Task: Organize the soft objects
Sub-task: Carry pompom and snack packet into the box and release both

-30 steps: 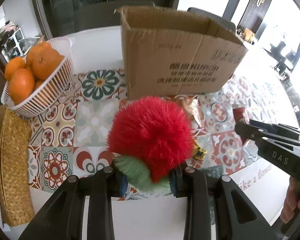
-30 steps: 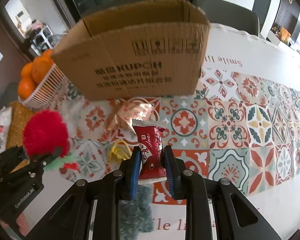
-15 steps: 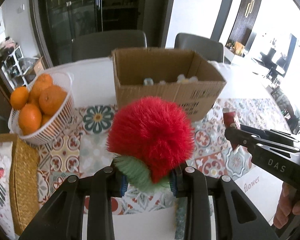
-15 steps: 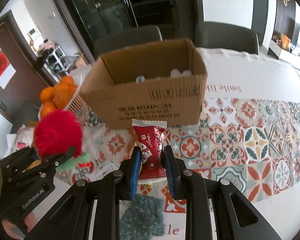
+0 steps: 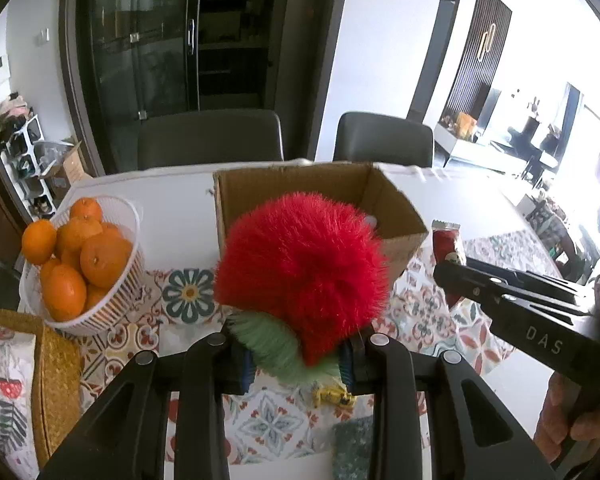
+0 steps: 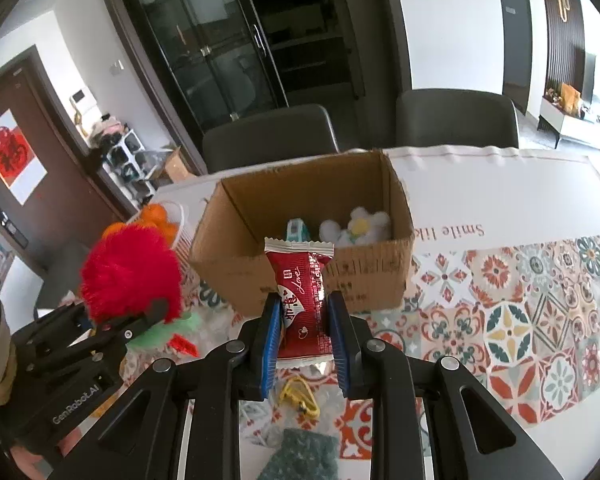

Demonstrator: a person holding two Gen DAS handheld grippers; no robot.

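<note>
My left gripper (image 5: 298, 354) is shut on a red fluffy pompom (image 5: 302, 276) with a green leaf, held above the table in front of the open cardboard box (image 5: 404, 216). It also shows in the right wrist view (image 6: 130, 276). My right gripper (image 6: 304, 332) is shut on a red snack packet (image 6: 302, 300), held upright before the box (image 6: 364, 276). The box holds a white plush flower (image 6: 358, 226) and a small teal item (image 6: 298, 230). The packet shows in the left wrist view (image 5: 448, 240).
A white basket of oranges (image 5: 80, 264) stands left of the box. A woven mat (image 5: 56, 380) lies at the left edge. A yellow item (image 6: 300, 394) and a dark green cloth (image 6: 300, 456) lie on the patterned tablecloth (image 6: 520, 320) below my grippers. Chairs stand behind the table.
Both grippers have risen with their loads, so the box's inside now shows from above. The pompom and the packet stay gripped.
</note>
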